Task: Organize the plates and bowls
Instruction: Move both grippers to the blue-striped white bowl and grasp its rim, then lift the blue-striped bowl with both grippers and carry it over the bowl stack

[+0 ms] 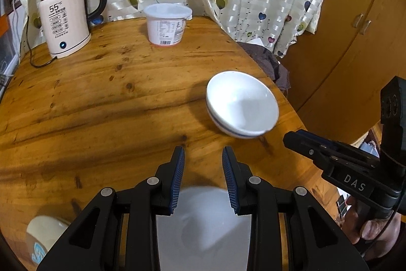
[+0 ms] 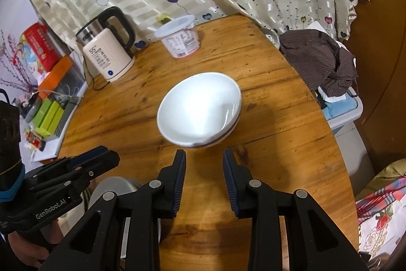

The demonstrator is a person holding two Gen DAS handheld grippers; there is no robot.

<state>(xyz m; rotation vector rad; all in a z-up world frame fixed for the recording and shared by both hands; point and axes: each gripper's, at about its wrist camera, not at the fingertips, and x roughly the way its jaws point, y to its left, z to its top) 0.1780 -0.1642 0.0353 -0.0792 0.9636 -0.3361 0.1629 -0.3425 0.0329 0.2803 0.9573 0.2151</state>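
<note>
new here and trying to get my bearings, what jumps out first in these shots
A white bowl with a blue band sits mid-table on the round wooden table, straight ahead of the open right gripper. At the far edge stand a cream electric kettle showing 55 and a white lidded tub. A white plate lies under the open left gripper.

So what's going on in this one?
A person is tidying dishes on a round wooden table, a gripper in each hand. Both the left gripper and the right gripper are open and empty. The right one faces a stack of white bowls; the left hangs over a white plate at the near edge. A kettle and a lidded tub stand at the back.
</note>
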